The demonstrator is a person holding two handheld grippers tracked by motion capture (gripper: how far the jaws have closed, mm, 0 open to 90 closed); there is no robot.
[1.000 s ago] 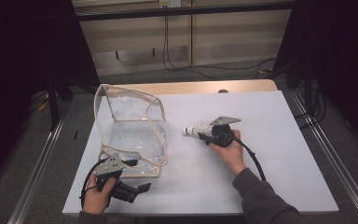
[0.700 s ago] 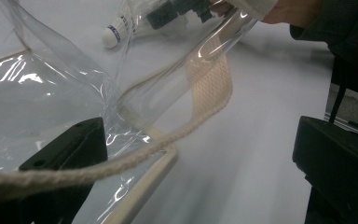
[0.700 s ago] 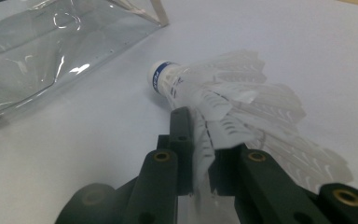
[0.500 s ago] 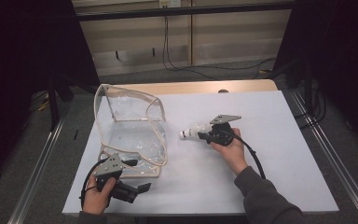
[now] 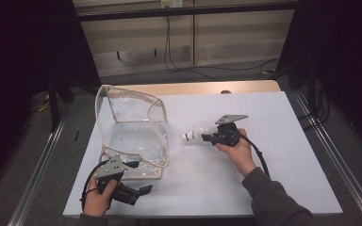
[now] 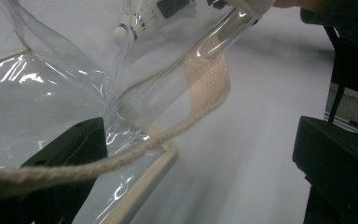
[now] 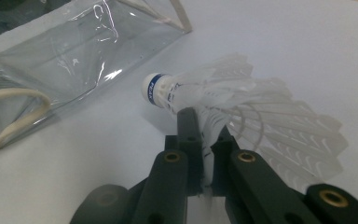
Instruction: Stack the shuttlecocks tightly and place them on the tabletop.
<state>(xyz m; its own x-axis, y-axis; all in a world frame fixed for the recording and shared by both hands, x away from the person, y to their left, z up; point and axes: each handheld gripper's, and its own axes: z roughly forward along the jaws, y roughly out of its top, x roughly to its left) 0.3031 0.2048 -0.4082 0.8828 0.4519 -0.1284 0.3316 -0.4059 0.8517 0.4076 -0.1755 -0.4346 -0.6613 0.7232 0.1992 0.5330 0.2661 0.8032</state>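
A white feather shuttlecock [image 5: 194, 133] with a blue-banded cork [image 7: 156, 88] is pinched by its feathers in my right gripper [image 5: 206, 137], which is shut on it just above the white table, cork pointing left at the bag. The clear plastic bag [image 5: 132, 127] with cream trim stands open at the table's left. In the right gripper view the jaws [image 7: 200, 128] press the feather skirt. My left gripper [image 5: 143, 189] stays low at the bag's near edge. Its jaws [image 6: 200, 154] stand wide apart, open, with the bag's corner and cream cord [image 6: 121, 154] between them.
The white table top [image 5: 283, 122] has free room right of the bag and in front of my right hand. A wooden strip [image 5: 245, 87] runs along its far edge. Metal rails [image 5: 334, 160] flank the table; dark stands and cables lie behind.
The right gripper's jaws have closed on the shuttlecock's feathers, and the shuttlecock has shifted slightly left and tilted. The left gripper and the bag have kept still.
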